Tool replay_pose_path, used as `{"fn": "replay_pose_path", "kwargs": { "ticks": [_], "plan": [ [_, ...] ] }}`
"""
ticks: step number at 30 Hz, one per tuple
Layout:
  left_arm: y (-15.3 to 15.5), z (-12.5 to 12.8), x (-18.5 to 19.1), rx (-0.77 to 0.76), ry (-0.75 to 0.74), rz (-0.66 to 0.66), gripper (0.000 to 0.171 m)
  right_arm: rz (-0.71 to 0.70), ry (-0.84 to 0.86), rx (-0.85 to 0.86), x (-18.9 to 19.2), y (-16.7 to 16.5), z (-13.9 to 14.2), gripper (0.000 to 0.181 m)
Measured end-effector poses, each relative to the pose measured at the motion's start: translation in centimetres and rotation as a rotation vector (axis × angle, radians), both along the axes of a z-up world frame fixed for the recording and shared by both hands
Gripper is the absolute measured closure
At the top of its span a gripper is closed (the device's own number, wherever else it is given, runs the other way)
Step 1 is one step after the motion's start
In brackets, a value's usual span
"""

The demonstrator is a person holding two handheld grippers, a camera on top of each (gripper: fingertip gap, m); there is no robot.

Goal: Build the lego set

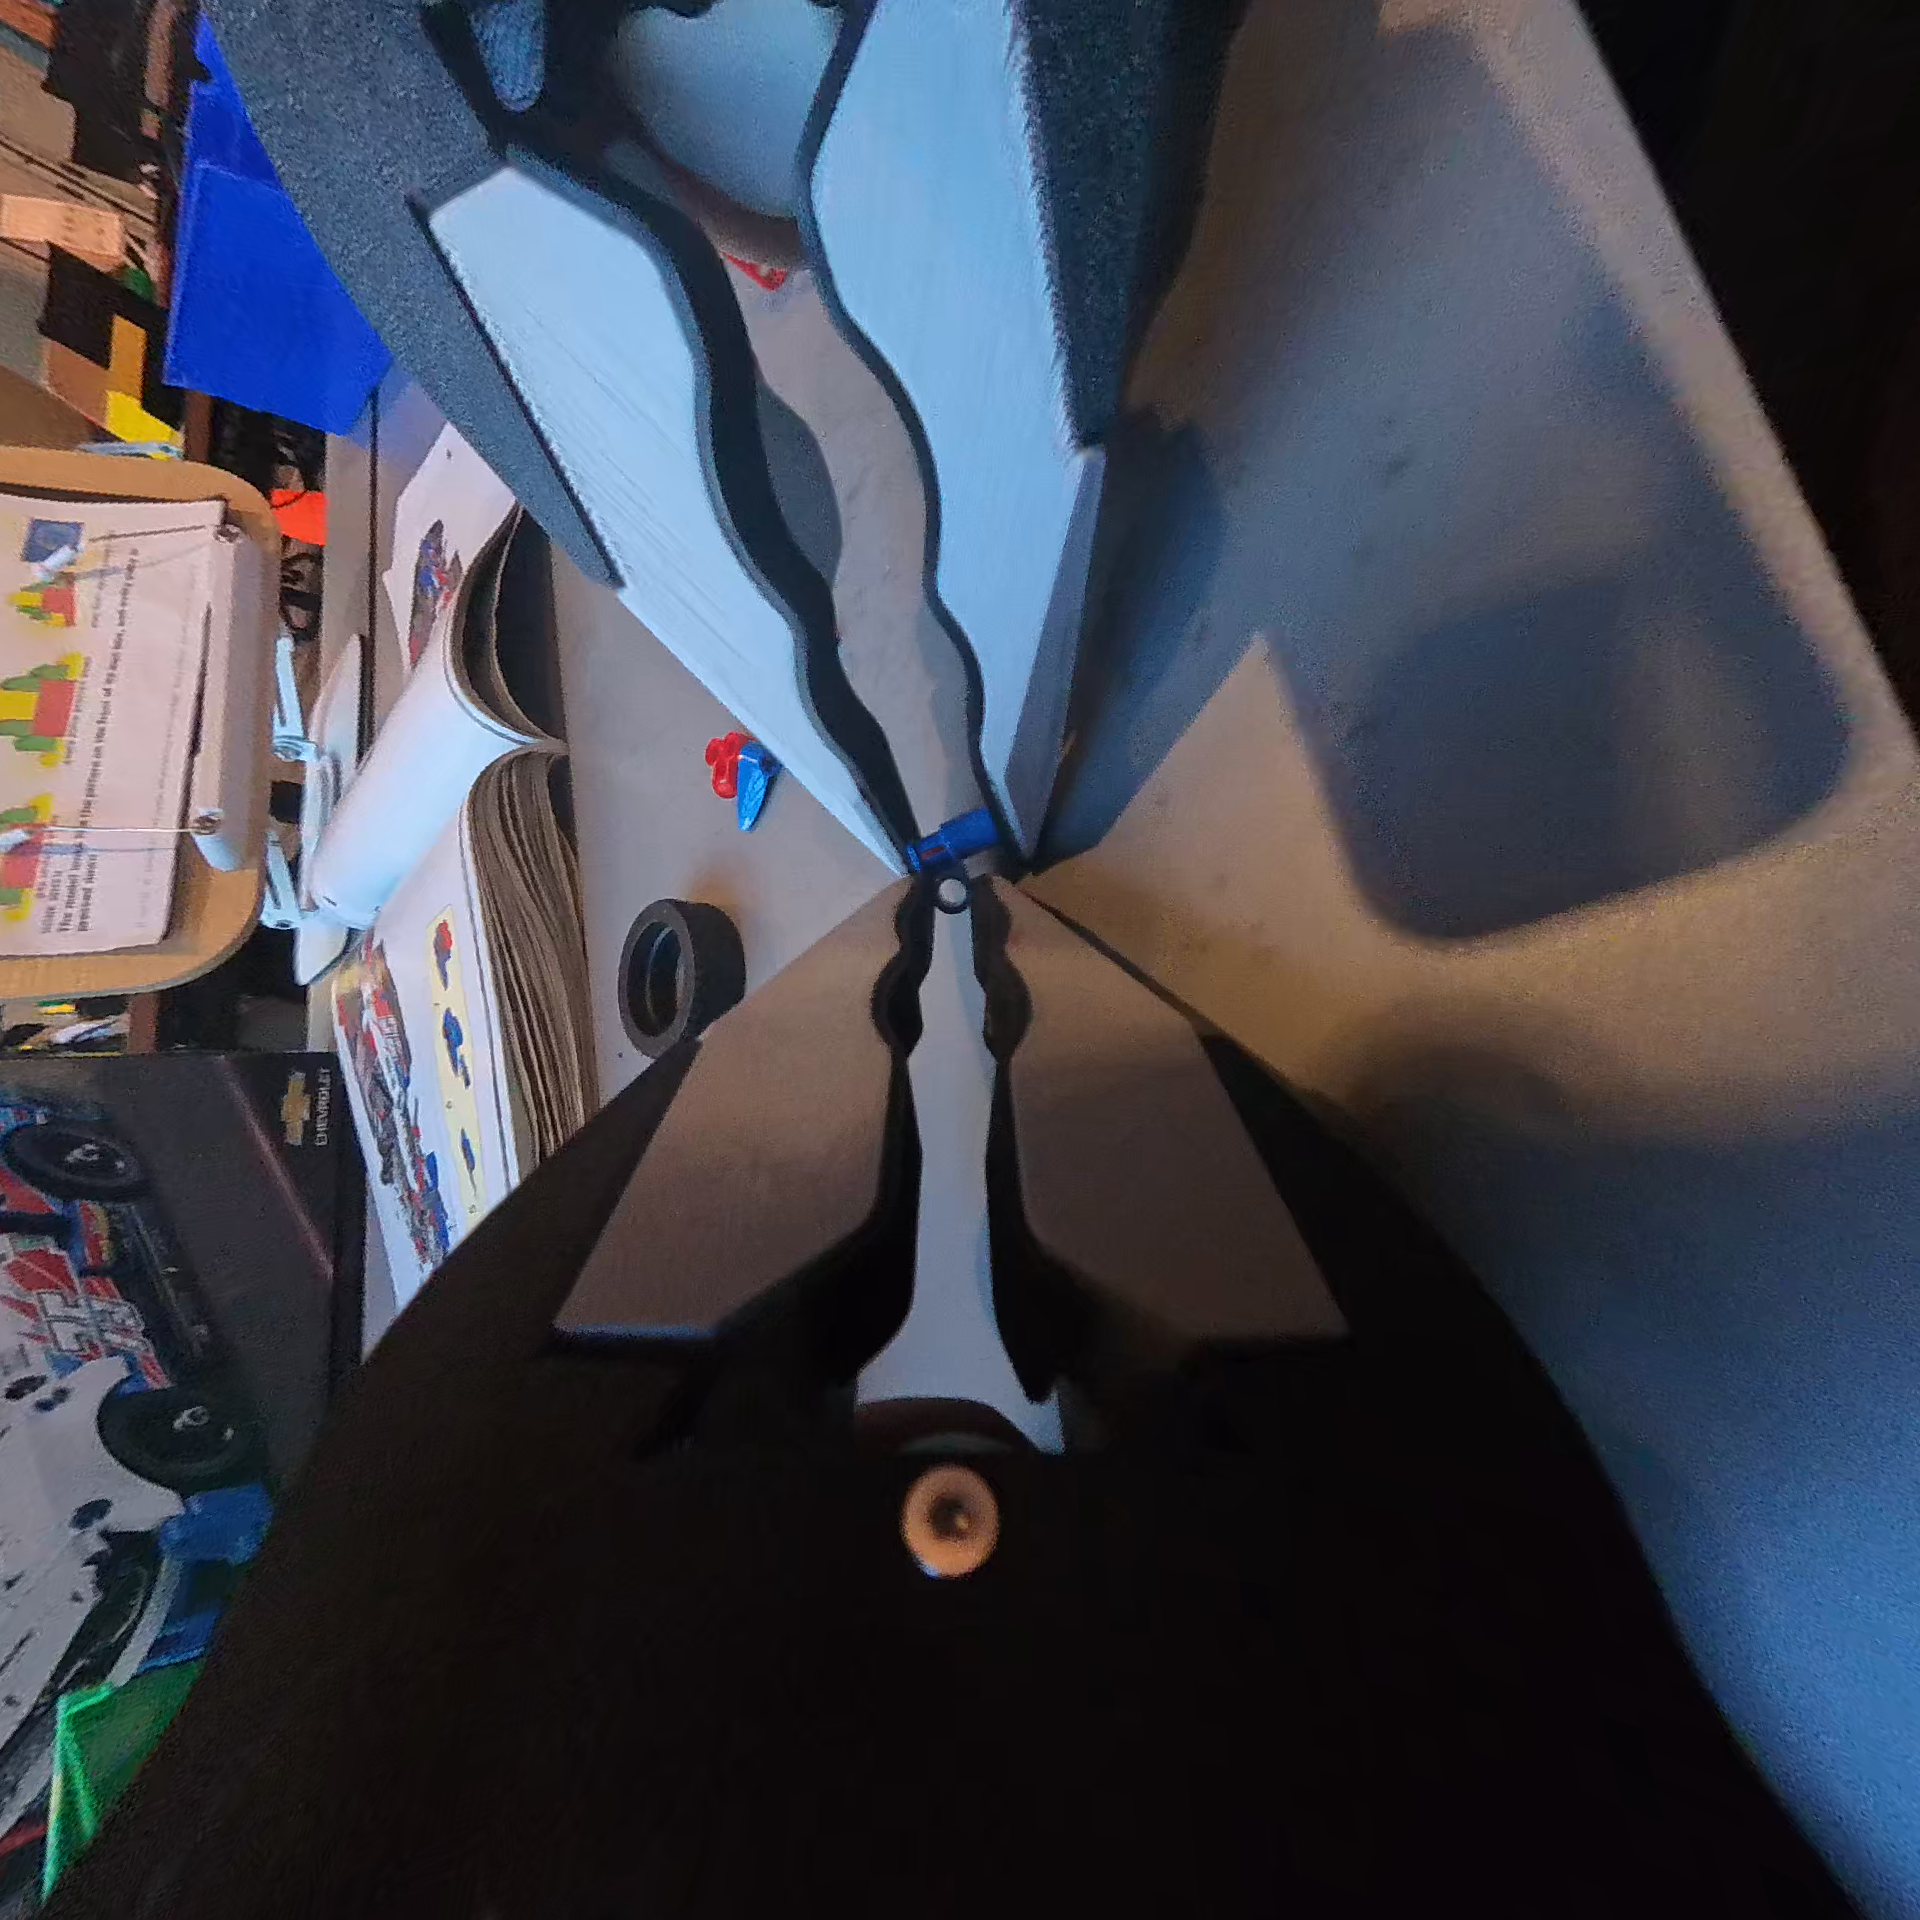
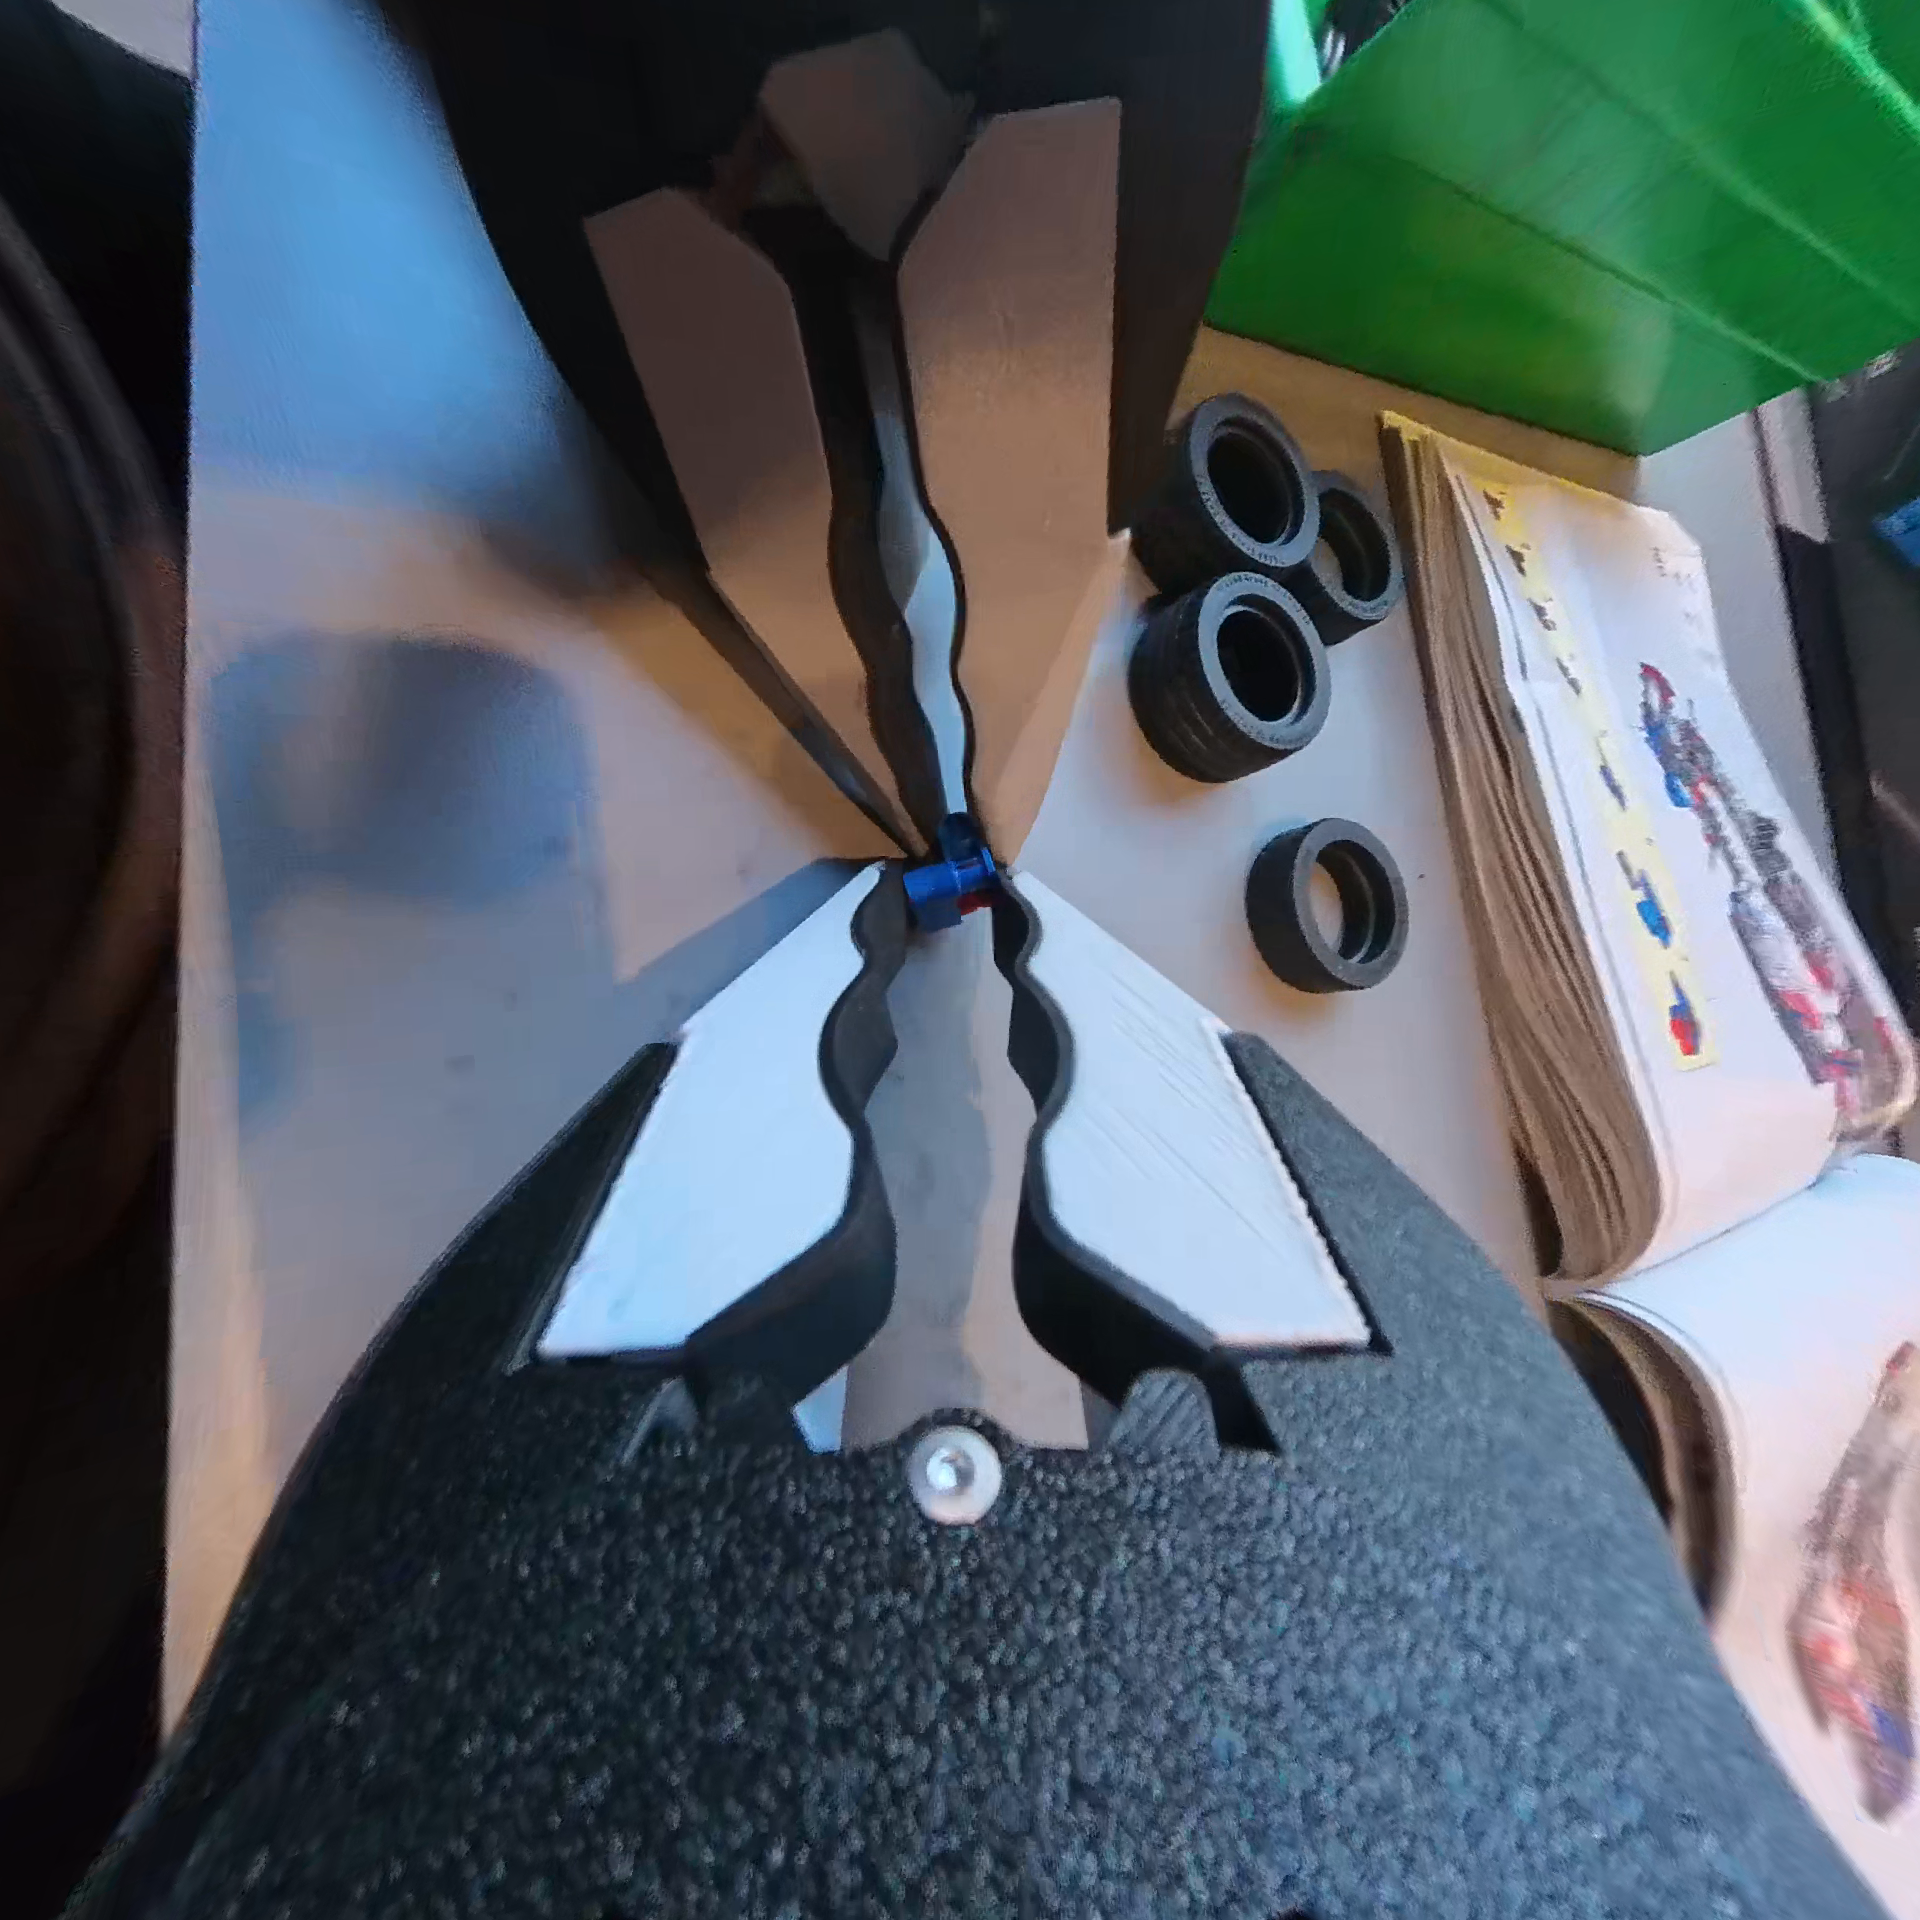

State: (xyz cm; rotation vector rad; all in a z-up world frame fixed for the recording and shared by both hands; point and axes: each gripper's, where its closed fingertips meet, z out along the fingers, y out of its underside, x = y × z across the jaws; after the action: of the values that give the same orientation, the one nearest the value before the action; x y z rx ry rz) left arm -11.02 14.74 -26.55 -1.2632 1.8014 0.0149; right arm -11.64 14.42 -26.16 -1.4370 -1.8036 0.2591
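Both grippers meet tip to tip above the table. Right gripper pinches the blue pin piece, long axis crosswise between its tips. Left gripper faces it, pressed on a small dark ring piece touching the pin's side. Tyres lie right of the pin.

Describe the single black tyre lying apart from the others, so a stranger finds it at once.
Start at the open instruction booklet on the table. Just left of its page edges lies the lone tyre, flat on its side. The other three tyres huddle together farther off, near the green bin.
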Motion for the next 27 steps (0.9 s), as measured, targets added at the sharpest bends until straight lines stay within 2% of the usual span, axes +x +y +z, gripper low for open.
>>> {"fn": "replay_pose_path", "kwargs": {
  "ticks": [3, 6, 7, 9, 12, 14, 17, 19, 23, 25, 27],
  "plan": [
    [-0.1, 0.0, -0.1, -0.037, -0.014, -0.002, 0.167, -0.009, 0.009, -0.073, -0.1, -0.1, 0.0, 0.165],
    [0.4, 0.1, -0.1, -0.022, -0.061, 0.049, 0.167, -0.044, 0.028, -0.050, -0.2, 0.3, 0.0, 0.165],
    [0.8, 0.1, -0.2, 0.009, -0.062, 0.068, 0.167, -0.059, 0.047, -0.036, -0.2, 0.7, 0.0, 0.164],
    [1.7, 0.4, -0.1, 0.189, -0.005, 0.056, 0.166, -0.108, 0.073, 0.031, -0.1, 1.4, 0.2, 0.163],
    [2.4, 1.8, -0.1, 0.460, 0.040, 0.024, 0.167, -0.109, 0.089, 0.311, -0.1, 2.2, 1.4, 0.162],
    [2.2, 1.9, -0.2, 0.487, 0.049, 0.008, 0.167, -0.083, 0.068, 0.385, 0.0, 1.8, 1.5, 0.161],
    [3.1, 1.6, -0.7, 0.480, 0.061, 0.051, 0.167, -0.109, 0.080, 0.288, 0.6, 1.4, 1.0, 0.158],
    [3.3, 2.0, -0.8, 0.388, -0.013, 0.093, 0.167, -0.153, 0.107, 0.233, 1.2, 1.7, 1.2, 0.156],
    [2.4, 2.8, 0.0, -0.138, -0.286, 0.149, 0.167, -0.228, 0.204, 0.140, 2.0, 2.3, 3.1, 0.156],
    [2.9, 3.5, -0.2, -0.322, -0.373, 0.233, 0.167, -0.247, 0.232, 0.083, 2.2, 2.1, 3.4, 0.156],
    [2.7, 3.3, -0.3, -0.504, -0.398, 0.277, 0.167, -0.253, 0.241, 0.042, 2.2, 1.8, 3.2, 0.155]
  ]
}}
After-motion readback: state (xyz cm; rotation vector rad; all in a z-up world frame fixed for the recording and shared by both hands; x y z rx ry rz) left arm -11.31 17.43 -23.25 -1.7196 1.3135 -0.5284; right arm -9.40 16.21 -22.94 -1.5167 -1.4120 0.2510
